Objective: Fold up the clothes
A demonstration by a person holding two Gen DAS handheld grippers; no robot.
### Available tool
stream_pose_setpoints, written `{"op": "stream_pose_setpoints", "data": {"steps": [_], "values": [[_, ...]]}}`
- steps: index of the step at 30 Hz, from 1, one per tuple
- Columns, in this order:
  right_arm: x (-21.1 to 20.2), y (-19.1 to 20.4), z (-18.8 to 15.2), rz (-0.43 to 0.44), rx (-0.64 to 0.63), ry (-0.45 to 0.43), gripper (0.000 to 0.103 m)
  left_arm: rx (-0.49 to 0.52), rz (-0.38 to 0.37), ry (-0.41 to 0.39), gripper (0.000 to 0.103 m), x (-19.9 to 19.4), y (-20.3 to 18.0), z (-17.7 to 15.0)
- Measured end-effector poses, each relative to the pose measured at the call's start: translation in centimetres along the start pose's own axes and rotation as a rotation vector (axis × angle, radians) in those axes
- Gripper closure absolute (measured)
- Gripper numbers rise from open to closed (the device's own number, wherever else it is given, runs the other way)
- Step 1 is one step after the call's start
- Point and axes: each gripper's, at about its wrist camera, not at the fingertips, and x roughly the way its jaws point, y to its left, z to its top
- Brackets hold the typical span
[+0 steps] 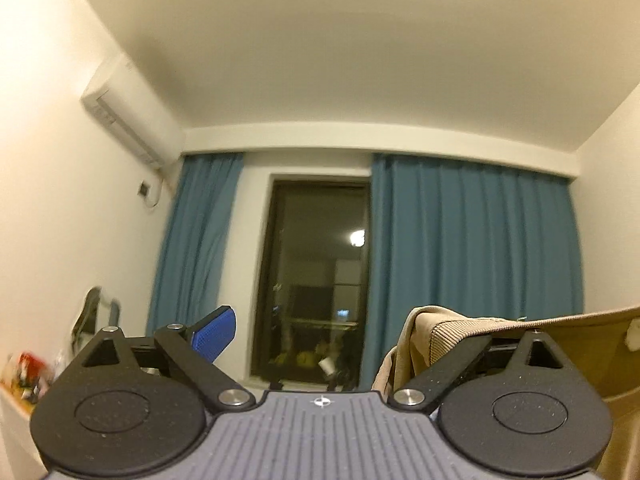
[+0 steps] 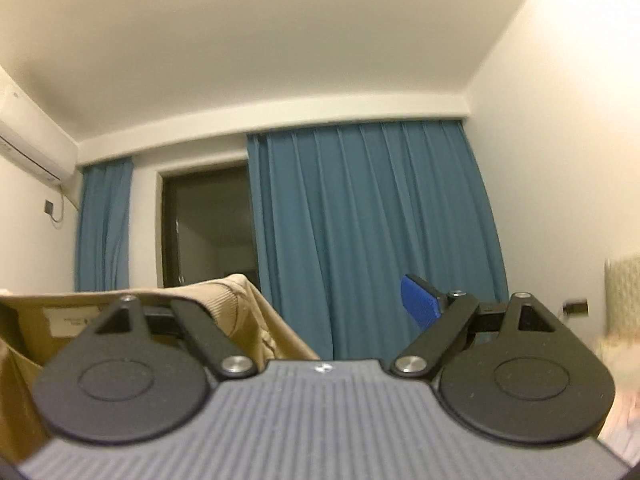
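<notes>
A tan garment with a ribbed hem hangs stretched between my two grippers, which point up at the room. In the left wrist view the tan garment [image 1: 448, 332] drapes over the right finger and hides it; the left blue finger pad [image 1: 214, 338] stands bare and wide apart. My left gripper [image 1: 320, 336] is open. In the right wrist view the garment [image 2: 224, 300], with a white label, drapes over the left finger; the right blue finger pad [image 2: 420, 304] is bare. My right gripper [image 2: 320, 300] is open too.
Blue curtains [image 1: 472, 240] flank a dark window [image 1: 320, 280] ahead. An air conditioner [image 1: 128, 112] hangs on the left wall. A shelf with small items [image 1: 24, 372] is at the lower left. A pale headboard [image 2: 624, 292] is at the right.
</notes>
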Motion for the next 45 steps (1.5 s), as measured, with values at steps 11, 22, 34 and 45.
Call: {"op": "stream_pose_setpoints", "data": {"steps": [11, 22, 34, 45], "values": [[5.8, -0.4, -6.7, 0.056, -0.049, 0.321, 0.016, -0.042, -0.087, 0.313, 0.005, 10.9, 1.6, -10.3], [24.6, 0.1, -26.1, -0.080, -0.130, 0.435, 0.017, -0.071, 0.038, 0.500, 0.001, 35.0, -1.3, -33.8], [42.5, -4.4, -57.7, -0.022, -0.277, 1.008, 0.017, 0.308, -0.091, 1.018, 0.007, 51.5, -5.9, -65.5], [46.3, -3.7, -60.3, 0.286, -0.138, 1.240, 0.017, 0.328, -0.314, 1.148, 0.001, 54.1, -8.8, -68.0]]}}
